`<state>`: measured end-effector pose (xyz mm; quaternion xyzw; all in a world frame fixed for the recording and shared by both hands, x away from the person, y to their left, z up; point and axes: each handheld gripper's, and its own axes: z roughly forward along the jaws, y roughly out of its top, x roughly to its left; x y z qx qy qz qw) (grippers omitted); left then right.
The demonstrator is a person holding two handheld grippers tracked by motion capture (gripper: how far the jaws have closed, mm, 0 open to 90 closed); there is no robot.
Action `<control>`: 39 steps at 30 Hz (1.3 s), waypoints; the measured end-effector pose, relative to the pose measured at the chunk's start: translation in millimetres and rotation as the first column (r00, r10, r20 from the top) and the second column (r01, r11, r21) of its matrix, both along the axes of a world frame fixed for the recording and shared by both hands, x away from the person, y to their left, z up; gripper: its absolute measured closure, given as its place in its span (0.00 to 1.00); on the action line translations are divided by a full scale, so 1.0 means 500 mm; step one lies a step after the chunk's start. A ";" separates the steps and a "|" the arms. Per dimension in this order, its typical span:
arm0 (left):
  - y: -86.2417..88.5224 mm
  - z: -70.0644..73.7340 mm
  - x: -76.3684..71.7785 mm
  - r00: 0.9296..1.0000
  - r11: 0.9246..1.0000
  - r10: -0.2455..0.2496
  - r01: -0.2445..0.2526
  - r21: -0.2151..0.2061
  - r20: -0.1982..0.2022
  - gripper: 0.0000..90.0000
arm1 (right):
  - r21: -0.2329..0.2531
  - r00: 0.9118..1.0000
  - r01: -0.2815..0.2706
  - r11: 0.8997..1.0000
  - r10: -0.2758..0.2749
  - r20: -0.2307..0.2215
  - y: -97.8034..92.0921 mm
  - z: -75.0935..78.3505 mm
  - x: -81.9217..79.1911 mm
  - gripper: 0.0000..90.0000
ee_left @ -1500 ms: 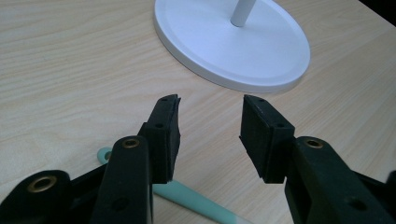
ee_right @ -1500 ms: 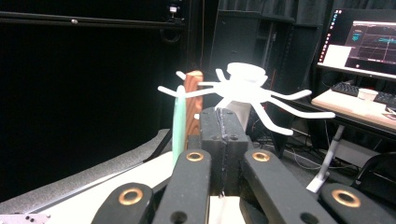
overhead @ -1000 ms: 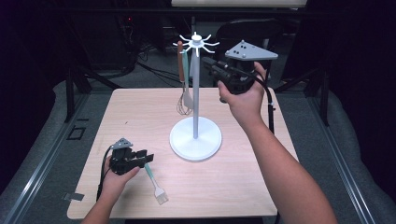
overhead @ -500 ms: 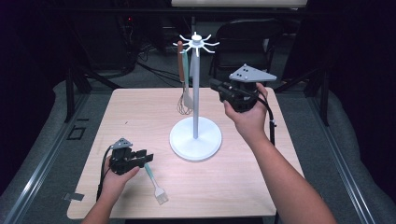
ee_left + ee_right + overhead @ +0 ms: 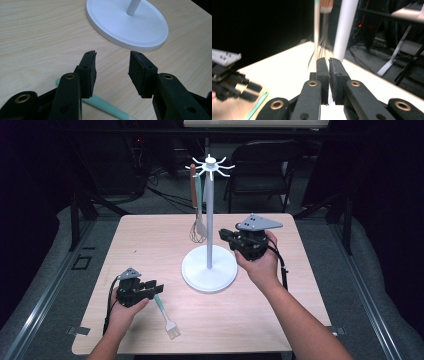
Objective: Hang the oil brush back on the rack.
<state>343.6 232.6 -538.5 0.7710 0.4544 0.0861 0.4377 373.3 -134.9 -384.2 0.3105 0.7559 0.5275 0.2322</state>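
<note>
High view: the left gripper (image 5: 150, 290) rests low on the wooden table (image 5: 150, 240), jaws spread over the handle of a mint-green brush (image 5: 165, 312) that lies flat near the table's front edge, bristles toward the person. The right gripper (image 5: 226, 236) is held above the table just beside the pole of the white utensil stand (image 5: 209, 270), from whose top hooks a whisk (image 5: 198, 227) and another utensil hang.

Left gripper view: the jaws stand wide apart with nothing between them; the brush handle (image 5: 105, 106) passes beneath the left-hand jaw, and the stand's round base (image 5: 125, 25) lies ahead.

Right gripper view: the jaws are nearly closed, a thin slit between them, holding nothing; the stand pole (image 5: 343, 30) and the hanging whisk wires (image 5: 322, 47) are close in front.

Judged step: picking up the brush for hanging. The next move calls for lowering the left jaws astride the handle and closing on it.
</note>
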 end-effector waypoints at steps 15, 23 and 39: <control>0.004 0.001 0.000 1.000 1.000 0.008 -0.008 -0.003 -0.002 0.63 | -0.064 0.989 -0.055 0.996 0.046 -0.137 0.049 -0.145 -0.030 0.90; 0.008 0.000 0.001 1.000 1.000 0.015 -0.015 -0.001 0.003 0.63 | -0.139 0.965 -0.118 0.983 0.081 -0.250 0.092 -0.213 -0.040 0.88; 0.004 -0.001 0.001 1.000 1.000 0.014 -0.014 0.007 0.003 0.63 | -0.190 0.915 -0.224 0.956 0.139 -0.379 0.174 -0.321 -0.076 0.85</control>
